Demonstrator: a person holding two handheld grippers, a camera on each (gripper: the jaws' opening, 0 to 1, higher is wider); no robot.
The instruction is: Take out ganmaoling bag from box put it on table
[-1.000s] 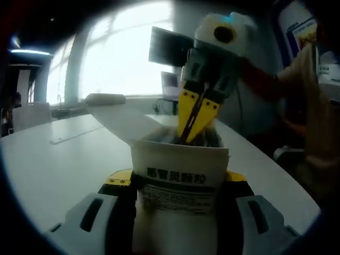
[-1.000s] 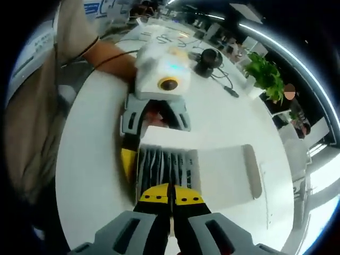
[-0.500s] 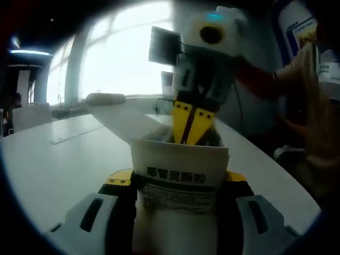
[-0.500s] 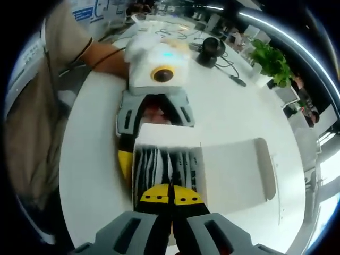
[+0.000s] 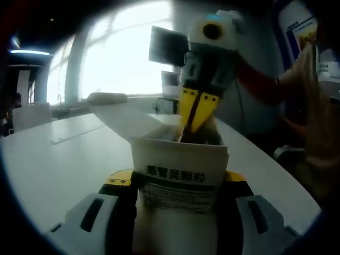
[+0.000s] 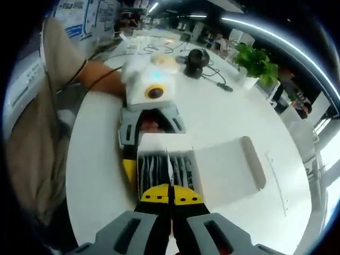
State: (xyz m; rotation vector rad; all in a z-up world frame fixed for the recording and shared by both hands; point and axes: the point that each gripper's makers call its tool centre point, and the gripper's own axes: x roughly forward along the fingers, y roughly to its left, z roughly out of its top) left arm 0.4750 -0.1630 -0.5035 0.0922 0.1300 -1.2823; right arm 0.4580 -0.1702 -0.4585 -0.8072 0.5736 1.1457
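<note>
Your left gripper is clamped on the box, holding it upright above the bench. Your right gripper is pinched together on one ganmaoling bag, which stands proud of the row just ahead of its tips. Risk: the thin edge may slip free, or neighbouring bags drag out with it. Pulling askew could twist the box in the left gripper.

Open box, bags upright inside

The box is white with dark printed characters. The bags inside are white with dark stripes. Both grippers have yellow jaws on grey bodies, and the table is white.
</note>
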